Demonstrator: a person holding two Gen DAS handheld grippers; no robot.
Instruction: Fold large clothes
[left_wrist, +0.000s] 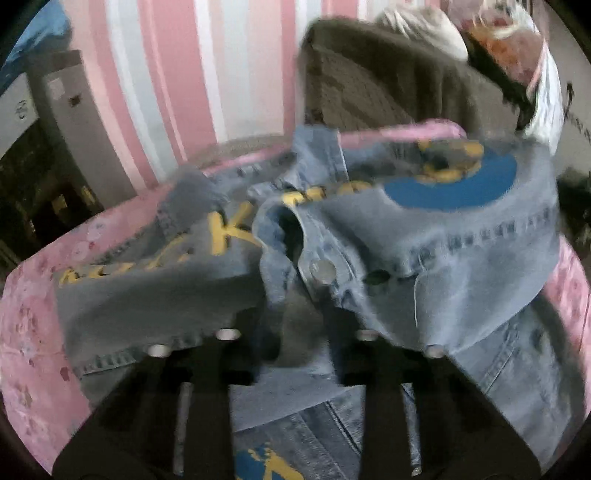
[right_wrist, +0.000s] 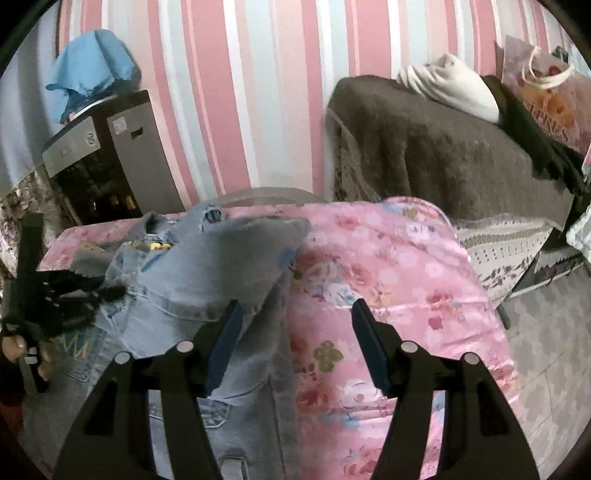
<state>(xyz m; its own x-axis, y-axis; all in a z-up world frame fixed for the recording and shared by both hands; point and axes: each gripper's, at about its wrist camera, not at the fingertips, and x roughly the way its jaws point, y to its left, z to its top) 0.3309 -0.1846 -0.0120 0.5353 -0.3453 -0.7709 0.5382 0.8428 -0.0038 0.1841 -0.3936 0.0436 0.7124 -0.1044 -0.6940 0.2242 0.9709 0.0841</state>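
Pink floral bedspread (right_wrist: 388, 258), blurred denim jacket (left_wrist: 424, 236) hiding left hand-held gripper (left_wrist: 295, 332) tips

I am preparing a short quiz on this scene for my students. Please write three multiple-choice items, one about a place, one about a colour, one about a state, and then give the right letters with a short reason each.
1. Where does the denim jacket lie?
A. on the pink floral cover
B. on the brown sofa
C. on the tiled floor

2. What colour is the lettering on the jacket?
A. red
B. yellow
C. white

3. How is the right gripper?
A. shut on the jacket
B. shut on the cover
C. open, holding nothing

Answers:
1 A, the denim spreads over the floral fabric.
2 B, a yellow K shows in the left wrist view.
3 C, its fingers stand wide apart with only fabric below them.
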